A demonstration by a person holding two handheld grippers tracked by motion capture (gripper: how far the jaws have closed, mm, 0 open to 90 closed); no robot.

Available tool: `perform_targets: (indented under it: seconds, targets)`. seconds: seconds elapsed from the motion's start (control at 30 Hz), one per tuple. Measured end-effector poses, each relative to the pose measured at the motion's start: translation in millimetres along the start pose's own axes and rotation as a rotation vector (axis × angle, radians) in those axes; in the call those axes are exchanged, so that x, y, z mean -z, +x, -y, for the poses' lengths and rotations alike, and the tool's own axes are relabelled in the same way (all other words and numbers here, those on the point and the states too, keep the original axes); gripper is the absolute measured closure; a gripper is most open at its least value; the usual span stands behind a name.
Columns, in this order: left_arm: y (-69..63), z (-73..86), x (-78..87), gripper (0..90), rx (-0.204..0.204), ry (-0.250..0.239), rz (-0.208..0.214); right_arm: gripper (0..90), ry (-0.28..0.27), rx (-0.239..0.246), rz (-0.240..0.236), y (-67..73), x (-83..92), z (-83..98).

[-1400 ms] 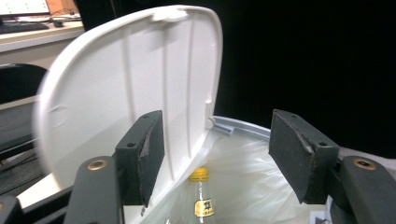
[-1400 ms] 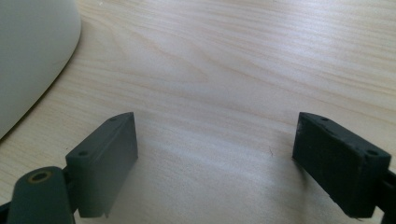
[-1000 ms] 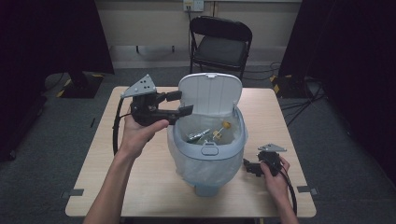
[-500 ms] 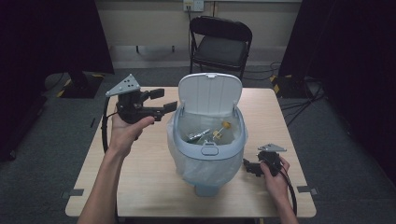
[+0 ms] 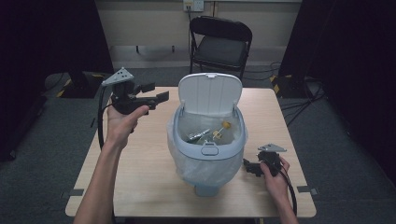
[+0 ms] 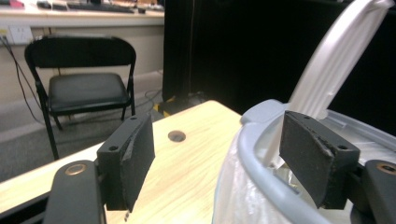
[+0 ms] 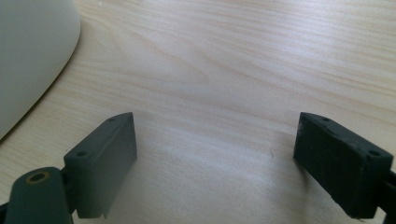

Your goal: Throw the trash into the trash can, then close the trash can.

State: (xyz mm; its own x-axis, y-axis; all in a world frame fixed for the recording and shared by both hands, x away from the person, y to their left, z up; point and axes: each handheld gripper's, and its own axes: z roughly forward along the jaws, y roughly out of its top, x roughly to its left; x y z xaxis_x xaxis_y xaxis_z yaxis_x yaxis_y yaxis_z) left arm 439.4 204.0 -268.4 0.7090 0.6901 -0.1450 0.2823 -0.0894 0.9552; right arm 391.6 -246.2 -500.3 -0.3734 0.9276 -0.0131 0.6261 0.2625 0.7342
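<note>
The left gripper (image 5: 156, 92) hovers beside the bin's raised lid (image 5: 210, 93), jaws spread and empty. The right gripper (image 5: 250, 167) rests spread on the table (image 5: 140, 154). To shut the lid, push its top edge gently, steadying the bin (image 5: 208, 149).

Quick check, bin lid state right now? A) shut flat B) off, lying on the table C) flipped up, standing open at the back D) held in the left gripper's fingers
C: the lid stands upright at the back rim of the bin, leaving the inside exposed, with the left gripper off to the side, open and empty.
</note>
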Motion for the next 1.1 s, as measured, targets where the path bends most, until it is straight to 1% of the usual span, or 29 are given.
perform_targets:
  seconds: [0.03,0.07,0.17,0.23,0.3,0.37,0.43,0.57,0.6,0.67,0.7,0.73,0.77,0.83,0.87,0.9,0.93,0.97,1.0,1.03,1.1]
  targets:
    - [1.4,1.0,-2.1,25.4,0.01,0.003,-0.002,12.1,0.0,0.0,0.0,0.0,0.0,0.0]
    - [2.5,1.6,-3.9,25.1,0.012,0.01,-0.014,12.1,0.0,0.0,0.0,0.0,0.0,0.0]
    - [5.8,2.0,-9.2,23.7,0.012,0.012,-0.018,12.1,0.0,0.0,0.0,0.0,0.0,0.0]
    - [7.7,1.6,-12.4,23.1,0.019,0.017,-0.03,12.1,0.0,0.0,0.0,-0.1,0.0,0.0]
    - [9.8,0.2,-15.7,22.8,0.018,0.027,-0.026,12.1,0.0,0.001,0.0,-0.1,0.0,0.0]
    - [11.7,-2.5,-19.0,22.8,0.016,0.025,-0.023,12.1,0.0,0.0,0.0,0.0,0.0,0.0]
    - [12.8,-7.6,-22.7,22.9,0.006,0.031,-0.037,12.1,0.0,0.0,0.0,-0.1,0.0,0.0]
    - [15.2,-19.3,-31.0,22.9,0.003,0.018,-0.038,12.1,0.0,0.0,0.0,0.0,0.0,0.0]
    - [15.0,-21.6,-33.9,22.9,0.008,0.011,-0.031,12.1,0.0,0.0,0.0,0.0,0.0,0.0]
    - [14.5,-25.7,-38.6,23.0,0.0,0.016,-0.03,12.1,0.0,0.0,0.0,0.0,0.1,0.0]
    - [14.3,-27.7,-41.1,22.9,0.001,0.01,-0.024,12.1,0.0,0.001,0.0,0.0,0.0,0.0]
    - [14.3,-29.5,-43.3,23.0,0.008,0.0,-0.005,12.1,0.0,0.0,0.0,0.0,0.0,0.0]
    - [14.3,-31.5,-45.4,22.9,0.018,-0.006,0.004,12.1,0.0,0.0,0.0,0.0,0.0,0.0]
    - [13.6,-33.6,-47.2,22.9,0.025,-0.013,0.001,12.1,0.0,0.0,0.0,0.0,0.0,0.0]
    - [12.7,-34.3,-48.3,22.7,0.036,-0.024,0.015,12.1,0.0,0.0,-0.001,0.0,0.1,0.1]
    - [10.8,-35.1,-48.9,22.3,0.031,-0.029,0.017,12.1,0.0,0.001,-0.001,0.0,0.1,0.1]
    - [7.8,-35.6,-49.5,22.0,0.021,-0.029,-0.001,12.1,0.0,0.0,-0.001,0.0,0.1,0.1]
    - [5.1,-36.0,-50.5,21.7,0.007,-0.031,-0.007,12.1,0.0,0.001,-0.001,0.0,0.1,0.1]
    - [3.1,-36.6,-51.4,21.6,0.001,-0.027,0.005,12.1,0.0,0.001,-0.001,0.0,0.1,0.1]
    - [1.7,-36.8,-51.7,21.6,0.006,-0.03,0.019,12.1,0.001,0.001,-0.003,0.0,0.4,0.3]
    - [-1.2,-37.3,-51.2,21.6,0.004,-0.033,0.025,12.1,0.002,0.003,-0.005,0.1,0.8,0.6]
